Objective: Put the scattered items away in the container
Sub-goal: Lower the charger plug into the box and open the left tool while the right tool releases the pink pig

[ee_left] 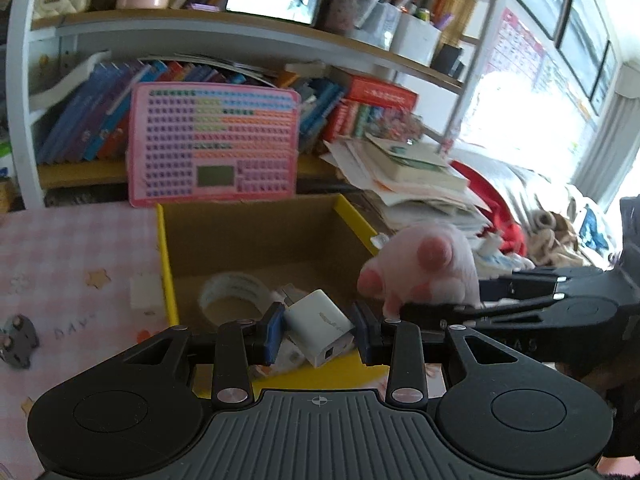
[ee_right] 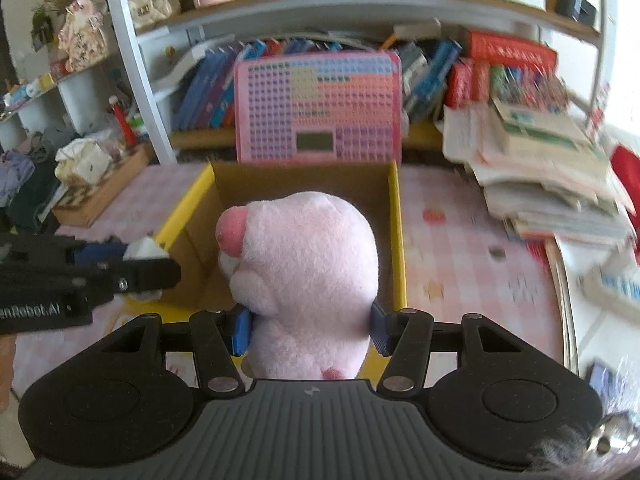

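**Both tongs loaded at the box**

Box [ee_right: 396, 216]: brown card with yellow rims, open top, standing on the pink checked tablecloth [ee_left: 60, 240] in front of a pink chart [ee_left: 214, 140] and the bookshelves. A tape roll [ee_left: 232, 292] already lies on its floor.

Plush [ee_right: 304, 264]: pink, soft, with a darker pink nub on top. My right tongs [ee_right: 312, 326] hold it at mid width, the blue pads pressed into its sides. In the right view it sits over the near edge of the box and hides much of the inside. In the left view it shows at the box's right rim [ee_left: 424, 268], with my right tongs [ee_left: 424, 312] coming in from the right, fingers roughly level across the picture.

Charger [ee_left: 320, 322]: small white block with a port on its near end. My left tongs [ee_left: 318, 332] grip it, jaws narrow, tilted down toward the box. It hangs over the near wall, above the box floor. In the right view my left tongs [ee_right: 136, 260] reach in from the left beside the box's left rim, the charger's white corner [ee_right: 146, 248] showing at the tips.
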Demonstrator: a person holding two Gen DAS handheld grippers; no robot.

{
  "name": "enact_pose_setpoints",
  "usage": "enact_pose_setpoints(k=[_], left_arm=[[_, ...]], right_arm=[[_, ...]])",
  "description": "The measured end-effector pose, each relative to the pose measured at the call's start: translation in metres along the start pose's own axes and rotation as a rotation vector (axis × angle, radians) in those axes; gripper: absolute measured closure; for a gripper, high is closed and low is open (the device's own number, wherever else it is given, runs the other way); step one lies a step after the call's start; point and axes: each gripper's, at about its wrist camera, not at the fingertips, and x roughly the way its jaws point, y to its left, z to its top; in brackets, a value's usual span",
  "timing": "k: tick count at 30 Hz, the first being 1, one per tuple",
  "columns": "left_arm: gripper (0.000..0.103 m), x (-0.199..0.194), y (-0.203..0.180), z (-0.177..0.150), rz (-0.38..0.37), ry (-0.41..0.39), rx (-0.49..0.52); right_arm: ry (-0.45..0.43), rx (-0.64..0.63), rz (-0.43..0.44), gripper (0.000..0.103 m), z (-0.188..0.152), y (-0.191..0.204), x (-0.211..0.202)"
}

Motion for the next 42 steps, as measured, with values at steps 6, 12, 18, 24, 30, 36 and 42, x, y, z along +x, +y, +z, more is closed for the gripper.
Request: enact_pose_setpoints(k=[6,12,18,24,30,36,42], left_arm=[[0.068,0.023,0.005,0.008,0.077,0.012,0.022],[0.068,0.048,0.008,0.007,0.129,0.049,0.052],[0.068,0.076,0.004,0.006,0.153,0.098,0.1],[0.068,0.1,0.002,-0.001,0.176,0.153,0.133],[0.068,0.113,0.001,-0.006,0.199,0.185,0.146],[0.068,0.117,0.004,-0.006,0.22,0.177,0.137],[0.068,0.121,0.004,-0.005,0.238,0.178,0.144]], right_arm=[[-0.016,-0.051,0.028,0.05,0.03,-0.005,0.034],[0.029,-0.08,0.065,0.05,0.046,-0.007,0.075],[0.091,-0.117,0.084,0.05,0.058,-0.004,0.124],[0.157,-0.137,0.087,0.05,0.064,-0.003,0.162],[0.236,-0.189,0.101,0.05,0.066,0.008,0.192],[0.247,-0.2,0.115,0.047,0.07,0.014,0.201],[0.235,-0.188,0.14,0.047,0.07,0.016,0.198]])
